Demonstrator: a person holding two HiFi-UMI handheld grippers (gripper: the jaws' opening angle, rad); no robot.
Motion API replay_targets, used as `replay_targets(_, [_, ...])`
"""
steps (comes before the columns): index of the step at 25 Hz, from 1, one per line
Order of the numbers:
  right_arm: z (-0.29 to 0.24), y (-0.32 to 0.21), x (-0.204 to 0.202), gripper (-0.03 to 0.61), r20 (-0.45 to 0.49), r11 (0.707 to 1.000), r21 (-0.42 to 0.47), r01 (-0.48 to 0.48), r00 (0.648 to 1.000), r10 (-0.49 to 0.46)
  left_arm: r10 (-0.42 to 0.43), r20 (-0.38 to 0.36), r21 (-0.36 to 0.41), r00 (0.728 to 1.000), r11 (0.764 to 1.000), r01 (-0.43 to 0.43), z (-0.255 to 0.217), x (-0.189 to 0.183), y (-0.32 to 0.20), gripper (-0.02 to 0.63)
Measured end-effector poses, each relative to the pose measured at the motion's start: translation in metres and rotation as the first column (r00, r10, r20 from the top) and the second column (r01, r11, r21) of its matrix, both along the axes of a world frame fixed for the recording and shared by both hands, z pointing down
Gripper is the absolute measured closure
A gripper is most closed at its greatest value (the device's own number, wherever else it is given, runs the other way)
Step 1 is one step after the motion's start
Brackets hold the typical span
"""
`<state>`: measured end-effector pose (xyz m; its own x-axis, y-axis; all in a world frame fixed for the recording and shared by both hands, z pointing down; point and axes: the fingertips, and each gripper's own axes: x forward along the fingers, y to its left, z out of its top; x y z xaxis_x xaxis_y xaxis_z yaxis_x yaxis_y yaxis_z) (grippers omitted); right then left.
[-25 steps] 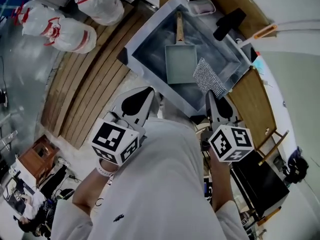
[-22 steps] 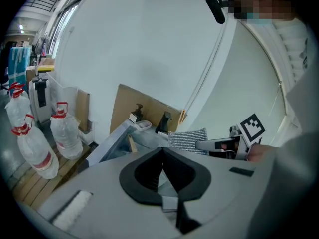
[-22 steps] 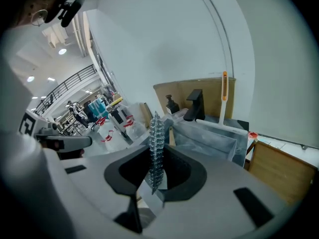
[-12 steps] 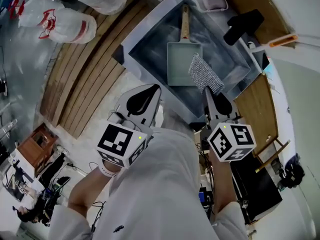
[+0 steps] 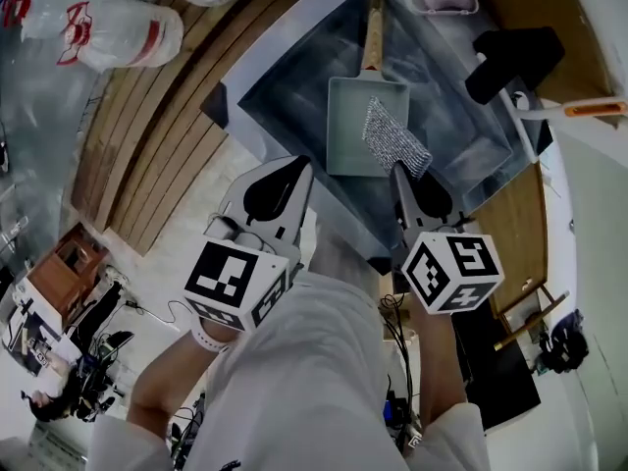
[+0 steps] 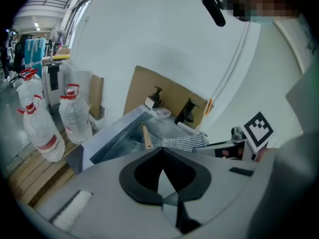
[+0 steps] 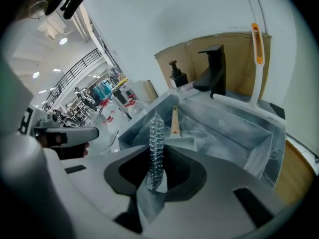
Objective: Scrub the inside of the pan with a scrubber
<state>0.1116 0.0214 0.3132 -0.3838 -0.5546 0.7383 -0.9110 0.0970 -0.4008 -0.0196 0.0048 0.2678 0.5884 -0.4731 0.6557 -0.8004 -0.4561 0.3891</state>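
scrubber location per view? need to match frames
Head view: scrubber upper centre, overlapping the pan's right edge.
Left gripper view: scrubber centre, silver strip right of the wooden handle.
Right gripper view: scrubber centre, edge-on, clamped in right tongs.
Shared landmark: black faucet, seen in all three.

The rectangular pale-green pan (image 5: 351,130) lay flat, open side up, in the steel sink (image 5: 280,91), its wooden handle (image 5: 373,29) pointing toward the sink's far wall. The silvery mesh scrubber (image 5: 395,137) was pinched at one end by the right tongs (image 5: 400,172), its free part reaching over the pan's right rim.
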Motion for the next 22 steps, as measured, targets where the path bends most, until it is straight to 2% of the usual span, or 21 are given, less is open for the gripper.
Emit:
replay_targets(3, [0.019, -0.005, -0.006, 0.509, 0.011, 0.999, -0.030, 0.024, 1.000, -0.024, -0.019, 0.058, -0.045, 0.998, 0.999, 0.021, 0.025, -0.005, -0.002, 0.609])
replay_targets(15, [0.087, -0.020, -0.027, 0.508, 0.026, 0.985, -0.136, 0.106, 0.994, -0.103, -0.058, 0.036, -0.108, 0.998, 0.992, 0.061, 0.080, -0.005, -0.018, 0.609])
replay_targets(22, [0.118, -0.029, -0.035, 0.508, 0.062, 0.971, -0.216, 0.101, 0.994, -0.090, -0.036, 0.027, -0.126, 0.999, 0.991, 0.039, 0.095, 0.002, -0.023, 0.609])
